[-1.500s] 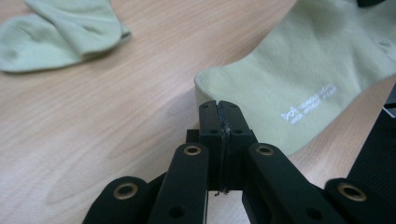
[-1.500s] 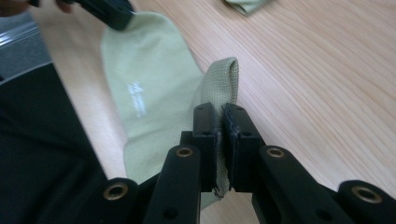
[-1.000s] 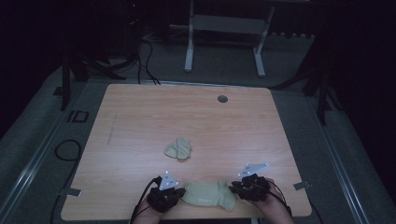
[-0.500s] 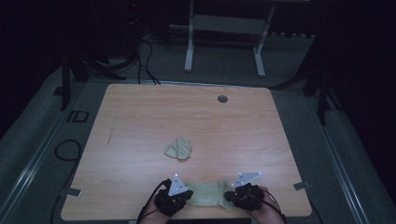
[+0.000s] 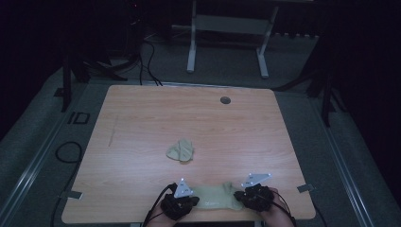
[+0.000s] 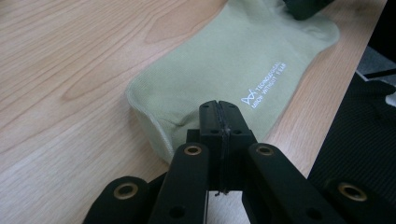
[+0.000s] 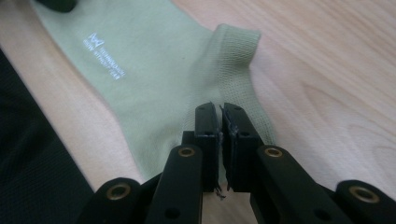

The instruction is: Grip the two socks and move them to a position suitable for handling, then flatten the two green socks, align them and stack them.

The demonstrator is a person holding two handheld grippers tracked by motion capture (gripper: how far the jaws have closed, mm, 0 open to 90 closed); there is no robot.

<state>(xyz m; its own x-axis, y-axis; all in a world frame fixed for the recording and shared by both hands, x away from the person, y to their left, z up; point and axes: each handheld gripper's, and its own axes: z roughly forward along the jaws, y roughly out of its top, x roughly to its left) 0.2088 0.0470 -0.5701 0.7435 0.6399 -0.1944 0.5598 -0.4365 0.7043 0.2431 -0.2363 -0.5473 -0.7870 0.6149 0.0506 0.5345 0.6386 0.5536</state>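
Observation:
A pale green sock [image 5: 215, 196] with small white lettering lies stretched along the table's near edge between my two grippers. My left gripper [image 5: 195, 201] is shut on one end of it; in the left gripper view the jaws [image 6: 218, 109] meet on the puckered end of the sock [image 6: 224, 60]. My right gripper [image 5: 239, 198] is shut on the other end, and in the right gripper view [image 7: 220, 113] it pinches the fabric beside the ribbed cuff of the sock [image 7: 154, 70]. A second pale green sock [image 5: 180, 150] lies crumpled near the table's middle.
The wooden table [image 5: 189, 113] has a round grommet hole [image 5: 225, 100] near its far edge. The sock sits close to the near edge, with dark floor below. Cables trail on the floor at left, and a white desk frame stands behind.
Both grippers have moved toward the near edge and their jaws have closed on the sock's ends. The sock has come nearer with them. The crumpled sock has not moved.

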